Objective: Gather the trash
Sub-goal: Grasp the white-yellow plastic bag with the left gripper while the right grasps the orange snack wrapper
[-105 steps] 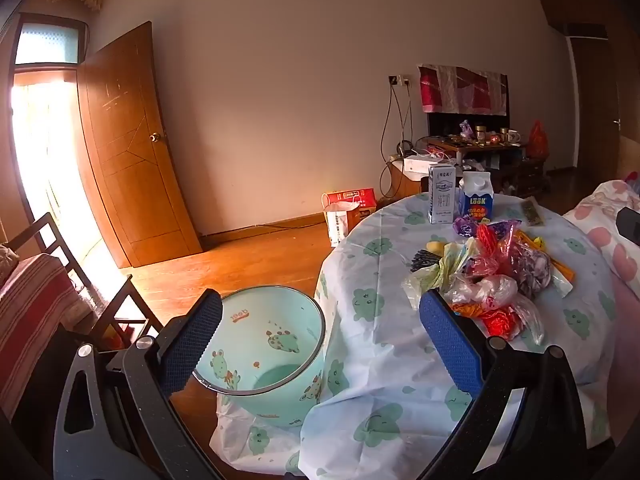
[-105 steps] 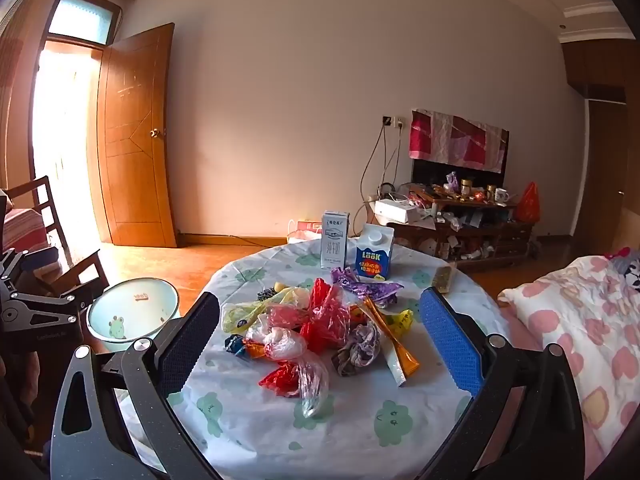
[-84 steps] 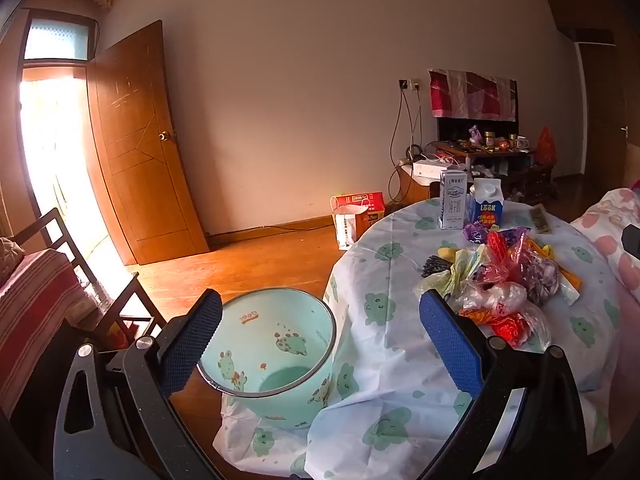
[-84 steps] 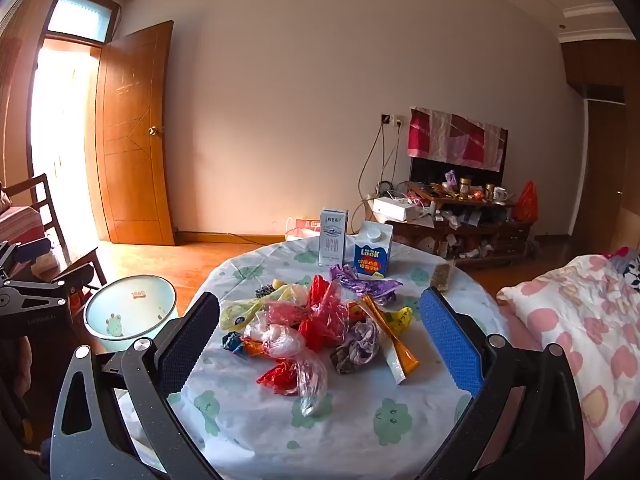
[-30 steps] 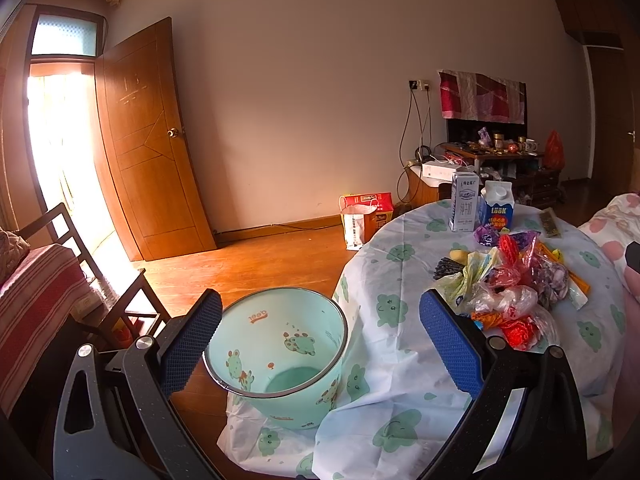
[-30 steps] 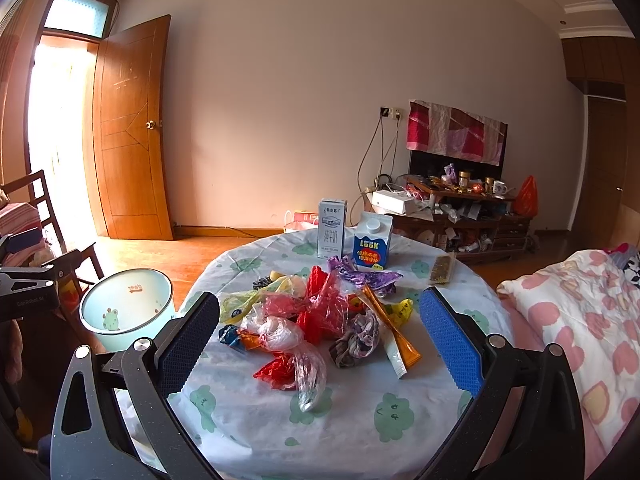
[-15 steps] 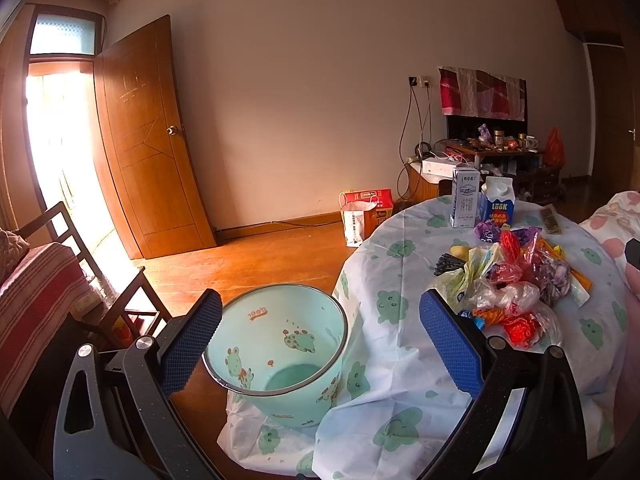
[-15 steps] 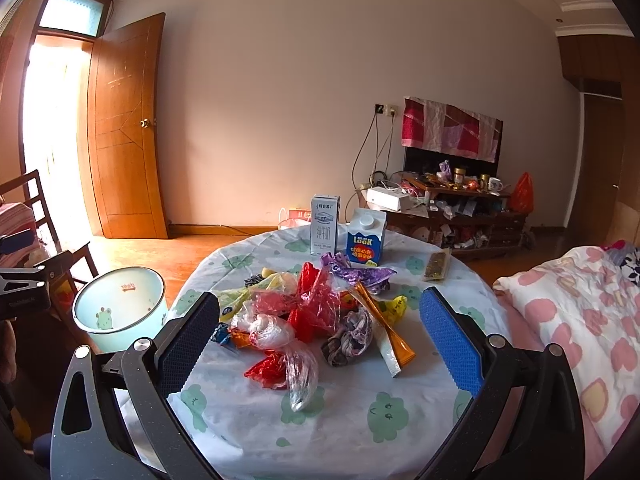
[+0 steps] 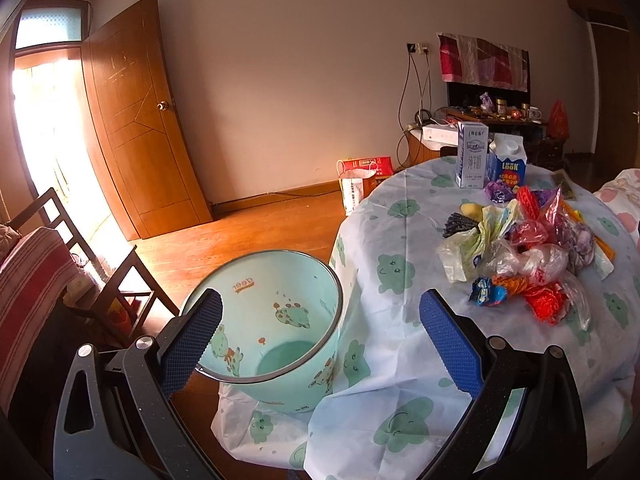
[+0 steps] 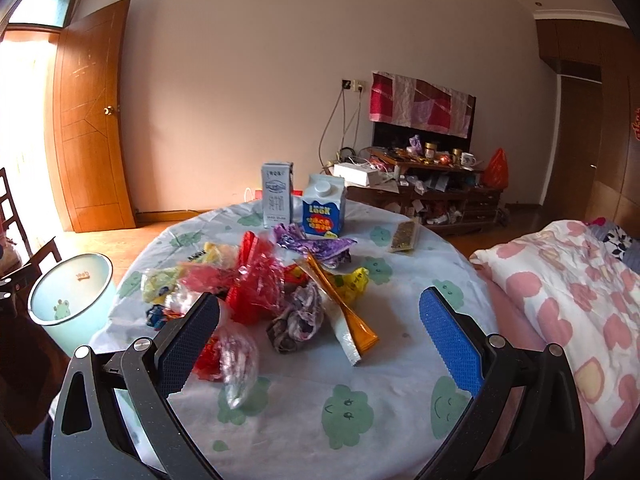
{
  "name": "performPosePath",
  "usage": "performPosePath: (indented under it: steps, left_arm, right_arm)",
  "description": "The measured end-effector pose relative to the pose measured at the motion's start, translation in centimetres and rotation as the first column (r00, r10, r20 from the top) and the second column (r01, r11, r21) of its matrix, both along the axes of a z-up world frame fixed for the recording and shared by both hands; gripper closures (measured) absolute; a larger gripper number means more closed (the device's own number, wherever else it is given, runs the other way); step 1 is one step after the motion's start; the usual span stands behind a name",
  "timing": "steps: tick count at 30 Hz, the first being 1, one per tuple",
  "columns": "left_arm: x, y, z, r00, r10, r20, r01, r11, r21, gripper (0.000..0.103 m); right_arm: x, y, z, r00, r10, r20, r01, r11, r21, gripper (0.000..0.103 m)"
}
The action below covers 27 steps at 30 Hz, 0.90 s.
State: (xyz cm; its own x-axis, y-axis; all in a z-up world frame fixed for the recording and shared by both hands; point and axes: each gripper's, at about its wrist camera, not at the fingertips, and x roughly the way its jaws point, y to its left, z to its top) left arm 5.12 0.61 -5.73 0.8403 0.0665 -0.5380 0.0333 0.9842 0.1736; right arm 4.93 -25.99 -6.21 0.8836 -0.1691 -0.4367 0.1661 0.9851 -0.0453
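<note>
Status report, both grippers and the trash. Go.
Both hand-held grippers open, empty: left, right. Trash pile untouched on table. Bin empty. Nothing blocking.

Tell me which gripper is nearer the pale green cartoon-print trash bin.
Left. The left gripper hangs right over the pale green trash bin; the right gripper is over the table, the bin off to its left.

Mint bin (image 9: 280, 320) with frog prints, white tablecloth (image 10: 360, 420) with green clouds, possibly foil purple wrapper (image 10: 320, 246)
</note>
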Motion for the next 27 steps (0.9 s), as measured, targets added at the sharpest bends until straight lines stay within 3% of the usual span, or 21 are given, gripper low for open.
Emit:
performPosePath:
  steps: [8,18,21,23,26,27]
  left_arm:
    - [3.5,-2.8,-4.7,0.994,-0.043,-0.098,0.043,0.999,-0.006,0.006]
    - [6.1,-5.5,-6.0,0.988,-0.077,-0.132,0.075,0.997,-0.021,0.006]
    - [6.8,-6.1,-5.9,0.987,-0.090,-0.132,0.087,0.996,-0.023,0.006]
    - [7.2,-6.5,-5.8,0.987,-0.096,-0.131,0.094,0.995,-0.024,0.006]
    - [7.7,-7.3,-5.6,0.986,-0.106,-0.131,0.104,0.994,-0.024,0.006]
    - [7.9,-7.5,-5.5,0.985,-0.110,-0.130,0.108,0.994,-0.027,0.006]
  right_arm:
    - [2.6,-4.0,-4.6,0.994,-0.072,-0.082,0.074,0.997,0.019,0.005]
    - [5.4,-6.5,-7.5,0.990,-0.069,-0.121,0.077,0.995,0.061,0.008]
    - [6.3,-6.9,-8.3,0.985,-0.024,-0.171,0.041,0.994,0.100,0.034]
    - [6.6,-7.1,-8.4,0.982,0.019,-0.187,0.005,0.992,0.129,0.059]
    - [7.0,-7.5,-8.6,0.976,0.074,-0.207,-0.038,0.984,0.174,0.089]
    - [6.9,-7.6,-8.6,0.974,0.084,-0.210,-0.045,0.982,0.186,0.091]
